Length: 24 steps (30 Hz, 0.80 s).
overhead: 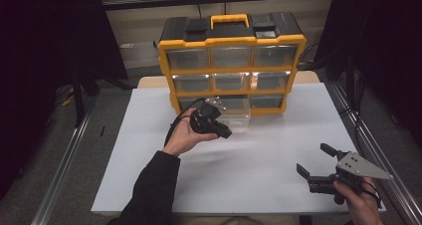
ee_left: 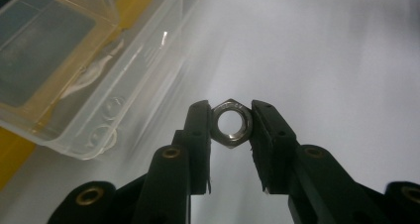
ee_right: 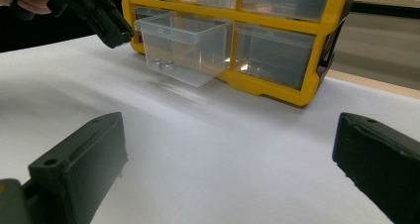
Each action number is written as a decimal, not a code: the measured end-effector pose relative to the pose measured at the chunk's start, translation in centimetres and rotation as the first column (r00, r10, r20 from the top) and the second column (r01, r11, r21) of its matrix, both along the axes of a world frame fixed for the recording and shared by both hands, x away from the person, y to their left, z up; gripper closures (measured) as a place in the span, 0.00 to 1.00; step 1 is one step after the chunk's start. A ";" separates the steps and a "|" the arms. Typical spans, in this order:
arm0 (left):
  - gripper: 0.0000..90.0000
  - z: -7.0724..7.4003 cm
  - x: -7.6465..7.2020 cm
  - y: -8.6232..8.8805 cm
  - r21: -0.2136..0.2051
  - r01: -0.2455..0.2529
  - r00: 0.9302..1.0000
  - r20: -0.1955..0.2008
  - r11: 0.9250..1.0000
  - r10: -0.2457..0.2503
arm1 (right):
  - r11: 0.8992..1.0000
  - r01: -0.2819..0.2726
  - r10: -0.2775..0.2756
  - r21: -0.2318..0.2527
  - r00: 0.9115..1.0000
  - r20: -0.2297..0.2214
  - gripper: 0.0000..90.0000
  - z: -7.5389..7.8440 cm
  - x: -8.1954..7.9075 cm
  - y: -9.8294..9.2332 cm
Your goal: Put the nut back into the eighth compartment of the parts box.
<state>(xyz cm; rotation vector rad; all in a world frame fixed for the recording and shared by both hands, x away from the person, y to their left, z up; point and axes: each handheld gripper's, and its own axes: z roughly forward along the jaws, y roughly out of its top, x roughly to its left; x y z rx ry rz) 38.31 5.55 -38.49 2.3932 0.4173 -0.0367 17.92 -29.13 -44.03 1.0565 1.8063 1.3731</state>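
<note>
One hex nut (ee_left: pixel 231 123), grey steel with a bright inner bore, sat pinched flat-to-flat between the two black jaws of the left claw (ee_left: pixel 231 127); its six corners looked crisp and its upper face caught the light. In the high view we saw that left claw (overhead: pixel 211 121) held up in the person's left hand (overhead: pixel 185 135), just in front of the pulled-out clear drawer (overhead: pixel 236 116) at the bottom middle of the yellow organizer (overhead: pixel 231 60). From the left gripper view the drawer's rim lay toward 10 o'clock of the nut, near but apart from it, and two more nuts (ee_right: pixel 164 64) rested on the drawer floor in the right gripper view.

The right claw (overhead: pixel 313 161) stood with its jaws spread wide, gripping nothing, low over the white table (overhead: pixel 259 175) near its 4 o'clock corner, held by the right hand (overhead: pixel 361 197). Between the two claws we saw a broad bare stretch of table. The organizer closed off the 12 o'clock edge, and metal rails ran along both sides of the table.
</note>
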 end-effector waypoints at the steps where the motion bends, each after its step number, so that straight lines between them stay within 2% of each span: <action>1: 0.78 0.2 0.0 0.1 0.008 -0.004 1.000 0.007 1.000 0.004 | 1.000 0.002 -0.002 -0.001 1.000 0.000 0.00 0.0 0.0 0.0; 2: 0.78 0.3 0.0 0.1 -0.006 -0.002 1.000 0.009 1.000 0.002 | 1.000 0.002 -0.002 -0.002 1.000 0.000 0.00 0.0 0.0 0.0; 8: 0.78 1.4 0.2 -0.2 -0.021 0.001 0.999 0.037 1.000 0.000 | 1.000 0.003 -0.003 -0.004 1.000 -0.002 0.00 0.0 0.0 0.0; 10: 0.78 1.6 0.2 -0.3 -0.029 -0.007 0.999 0.034 1.000 0.008 | 1.000 0.005 -0.005 -0.005 1.000 -0.003 0.00 0.0 0.0 0.0; 13: 0.78 2.0 0.4 -0.4 -0.011 -0.001 0.999 0.044 1.000 0.002 | 1.000 0.005 -0.005 -0.002 1.000 -0.003 0.00 0.0 0.0 0.0; 19: 0.78 3.0 1.0 -0.2 0.005 -0.028 0.997 0.066 1.000 0.027 | 1.000 0.002 -0.002 -0.005 1.000 0.000 0.00 0.0 0.0 -0.1; 22: 0.78 3.4 1.3 0.0 -0.002 -0.049 0.997 0.065 0.999 0.049 | 1.000 0.005 -0.005 -0.005 1.000 -0.001 0.00 0.0 0.0 0.0; 23: 0.78 3.5 1.5 0.0 0.004 -0.040 0.997 0.073 0.999 0.040 | 1.000 0.005 -0.005 -0.005 1.000 -0.001 0.00 0.0 0.0 0.0; 24: 0.78 3.5 1.5 0.0 -0.008 -0.057 0.996 0.067 0.998 0.057 | 1.000 0.005 -0.005 -0.005 1.000 -0.001 0.00 0.0 0.0 0.0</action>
